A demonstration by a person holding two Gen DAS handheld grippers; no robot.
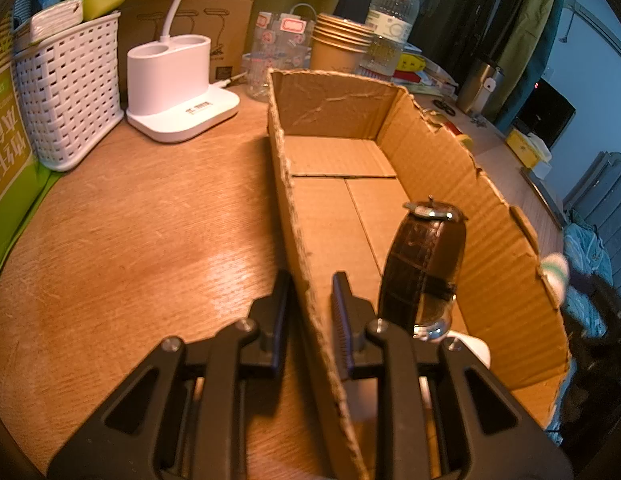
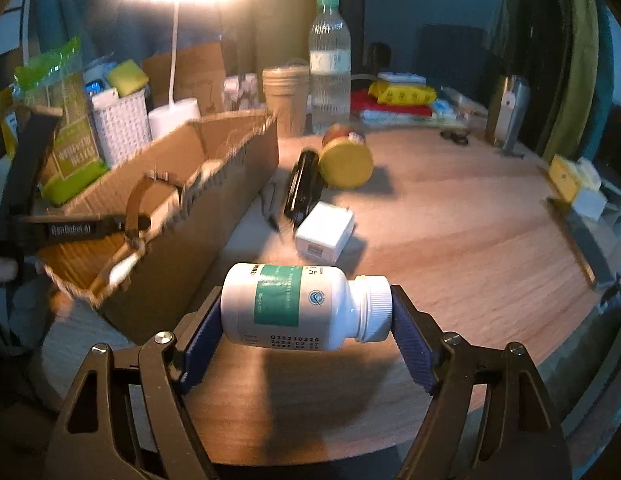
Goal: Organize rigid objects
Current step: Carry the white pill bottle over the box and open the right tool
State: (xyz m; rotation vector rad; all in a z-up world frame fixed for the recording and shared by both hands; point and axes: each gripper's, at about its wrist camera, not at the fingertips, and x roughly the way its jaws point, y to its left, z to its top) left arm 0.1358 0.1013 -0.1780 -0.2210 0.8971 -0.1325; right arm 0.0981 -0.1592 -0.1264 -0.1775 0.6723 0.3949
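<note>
A: Dim room, lamp glare overhead, round wooden table (image 2: pixel 450 216) crowded along the back.

B: Largest thing on it?

A: Cardboard box (image 1: pixel 506 248), flaps torn off, long and shallow, standing on the table's left part. Probably the collecting bin for the task.

B: Held somehow?

A: Yes. Left gripper (image 1: pixel 310 292) pinched narrow over the box's near side wall, one finger outside, one inside. Likely there to steady the box while things go in.

B: Anything inside already?

A: A watch (image 1: pixel 424 268), brown strap looped and standing on edge near the gripped wall. Something white just below it, too hidden to name.

B: And behind the box?

A: White basket (image 1: pixel 66 96) stuffed with sponges, white lamp base (image 1: pixel 178 92), stack of paper cups (image 1: pixel 338 44), clear water bottle (image 1: pixel 392 16). Looks like clutter, not part of the sorting.

B: Right side?

A: Right gripper (image 2: pixel 306 312) spread wide, clamped lengthwise on a white pill bottle (image 2: pixel 302 306), one pad on the base and the other on the cap. Bottle lying sideways, raised off the table, just right of the box. Gripped end to end, probably because a round body would roll out of a side grip.

B: Still waiting on the table?

A: White charger cube (image 2: pixel 324 232), a dark case (image 2: pixel 302 186) leaning beside a yellow-lidded jar (image 2: pixel 346 162), all loose beyond the bottle.

B: Next step, at a guess?

A: Over the wall, then into the box.
</note>
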